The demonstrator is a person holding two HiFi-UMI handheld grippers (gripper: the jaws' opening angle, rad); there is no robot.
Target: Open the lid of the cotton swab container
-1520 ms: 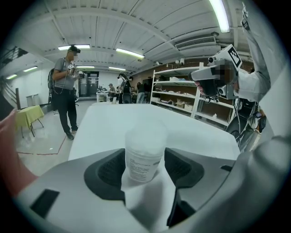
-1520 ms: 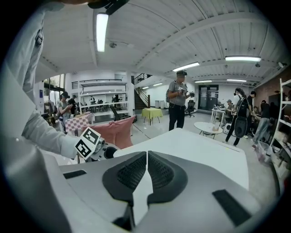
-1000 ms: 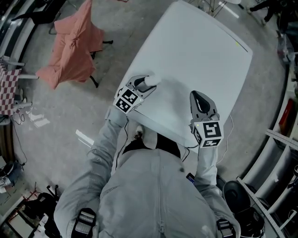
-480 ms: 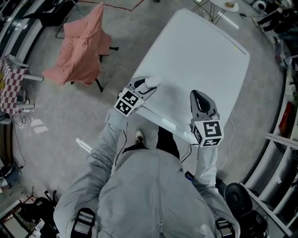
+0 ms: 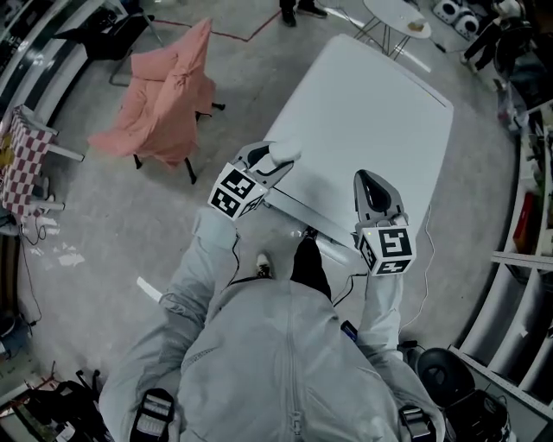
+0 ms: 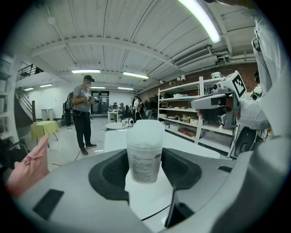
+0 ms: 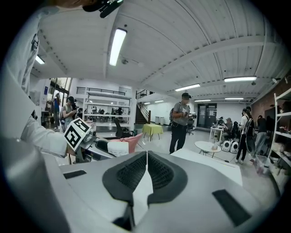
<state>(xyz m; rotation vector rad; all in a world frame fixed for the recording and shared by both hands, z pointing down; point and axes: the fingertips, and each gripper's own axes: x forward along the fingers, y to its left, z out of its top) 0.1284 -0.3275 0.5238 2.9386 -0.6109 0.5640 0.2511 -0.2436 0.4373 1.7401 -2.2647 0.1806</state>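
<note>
The cotton swab container (image 6: 145, 157) is a translucent cup with a printed label and a white lid (image 6: 145, 129). It stands upright between the pads of my left gripper (image 6: 145, 172), which is shut on it. In the head view the left gripper (image 5: 270, 161) holds the container (image 5: 282, 153) in the air over the near left edge of the white table (image 5: 371, 104). My right gripper (image 5: 369, 179) hovers over the table's near edge, shut with nothing in it; its pads meet in the right gripper view (image 7: 146, 172). The lid sits closed on the cup.
A pink cloth (image 5: 164, 95) drapes a chair on the floor to the left. A small round table (image 5: 402, 13) stands beyond the white table, shelving (image 5: 527, 259) along the right. A person (image 6: 84, 113) stands farther off in the room, with others behind.
Both grippers have risen and shifted with the person. The table now sits farther away in the head view, with floor showing under its near edge. The left gripper keeps the container.
</note>
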